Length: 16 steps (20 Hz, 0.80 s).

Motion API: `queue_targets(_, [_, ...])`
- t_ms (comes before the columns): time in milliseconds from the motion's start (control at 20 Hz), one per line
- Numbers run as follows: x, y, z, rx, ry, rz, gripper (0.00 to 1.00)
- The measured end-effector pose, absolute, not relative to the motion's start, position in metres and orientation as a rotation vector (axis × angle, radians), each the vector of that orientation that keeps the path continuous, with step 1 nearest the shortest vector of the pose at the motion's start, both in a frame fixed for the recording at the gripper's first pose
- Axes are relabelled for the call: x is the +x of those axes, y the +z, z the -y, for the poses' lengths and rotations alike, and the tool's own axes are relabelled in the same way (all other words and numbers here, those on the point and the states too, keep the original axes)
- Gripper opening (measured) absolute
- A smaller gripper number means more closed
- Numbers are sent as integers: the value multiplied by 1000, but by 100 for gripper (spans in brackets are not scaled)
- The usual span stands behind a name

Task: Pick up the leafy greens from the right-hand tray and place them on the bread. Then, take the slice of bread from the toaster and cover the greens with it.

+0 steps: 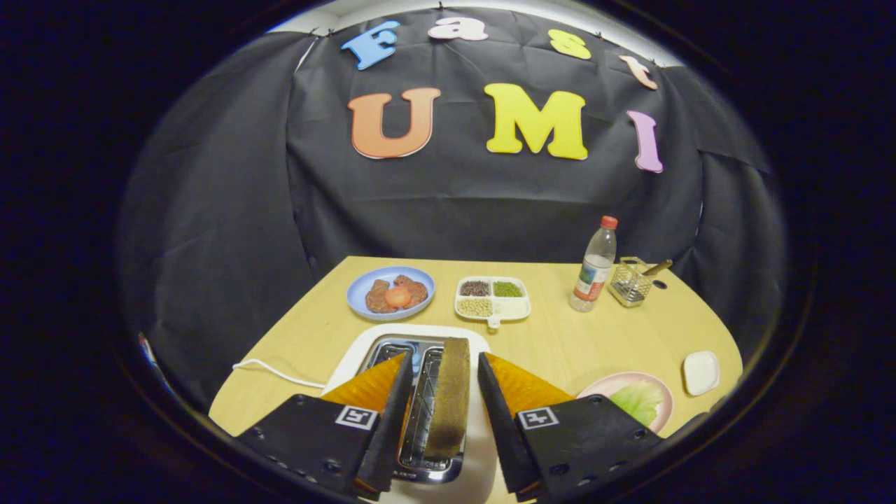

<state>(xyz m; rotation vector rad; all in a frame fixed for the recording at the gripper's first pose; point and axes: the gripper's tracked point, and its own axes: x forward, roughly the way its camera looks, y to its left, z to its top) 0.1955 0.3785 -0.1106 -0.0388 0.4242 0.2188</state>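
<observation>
Straddling: gripper sits over the toaster, its two fingers spread apart with the bread slice between them.
Fingers: left finger lies clear of the slice with a gap of toaster slot between; right finger is just beside the slice's edge, and I cannot tell whether it touches. Neither is visibly pressing.
Slice: bread stands upright on edge in the toaster's right-hand slot, brown crust side facing up, its top rising above the slot.
Toaster: white body with a shiny metal top, directly under the fingers; a white cord runs off from its left side across the table.
Greens: pale leafy greens lie on a pink plate just right of the right finger, partly hidden by it.
Dish: small white square dish sits right of the pink plate, near the table edge.
Beyond toaster: blue plate holds brown bread topped with an orange-red round piece; beside it to the right is a white four-part tray of grains and beans.
Far right: clear bottle with a red cap stands upright; just right of it is a wire basket with a stick-like item leaning out.
</observation>
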Motion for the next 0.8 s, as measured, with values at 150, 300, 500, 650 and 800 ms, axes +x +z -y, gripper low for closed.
queue_targets(150, [188,-118,-383,-47,235,-454,40])
queue_targets(300, [183,-119,-383,-40,232,-475,18])
queue_targets(500, [180,-109,-378,-55,212,-448,13])
queue_targets(650, [174,-90,-376,-55,206,-411,12])
queue_targets(800, [167,-66,-377,-38,215,-381,12])
